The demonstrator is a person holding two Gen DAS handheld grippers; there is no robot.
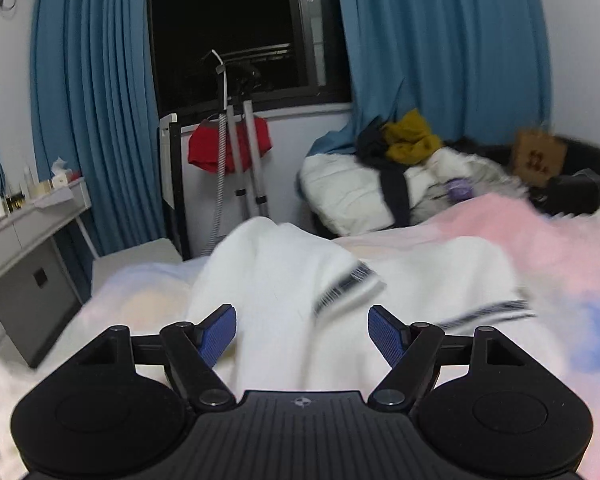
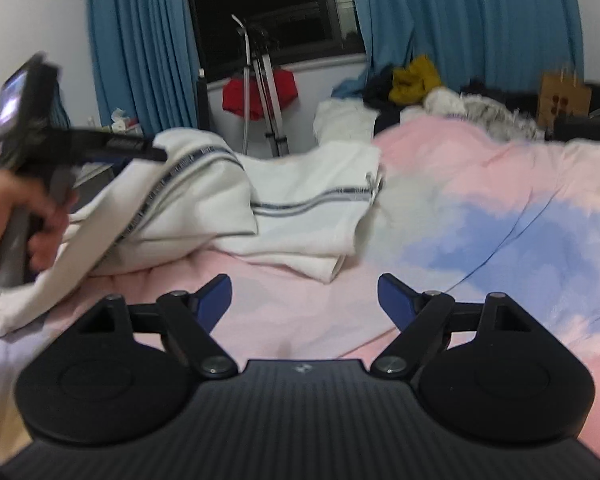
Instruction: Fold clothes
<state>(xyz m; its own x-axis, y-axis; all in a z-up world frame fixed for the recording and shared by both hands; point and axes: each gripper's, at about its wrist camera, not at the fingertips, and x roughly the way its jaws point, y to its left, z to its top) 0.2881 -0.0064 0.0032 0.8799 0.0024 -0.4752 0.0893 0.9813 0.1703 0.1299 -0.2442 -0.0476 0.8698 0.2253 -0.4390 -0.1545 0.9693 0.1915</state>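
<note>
White garment lies partly folded on pink-and-blue bedspread; both grippers spread wide, pads gripping nothing.

Left gripper [image 1: 302, 326] jaws wide apart over the white garment [image 1: 284, 280]; cloth shows in the gap but the blue pads [image 1: 220, 330] do not press on it. From the right wrist view the left gripper [image 2: 156, 154] is held in a hand [image 2: 28, 216] at the left, blurred, its tip at a raised fold of the garment [image 2: 300, 212]; contact there cannot be told. Right gripper [image 2: 304, 300] jaws wide apart, only bare bedspread [image 2: 480, 200] between them, garment ahead and to the left, apart. Dark-striped edge of garment visible. Blue curtains [image 1: 92, 100], dark window [image 1: 228, 28], clothes pile [image 1: 408, 140] behind.
</note>
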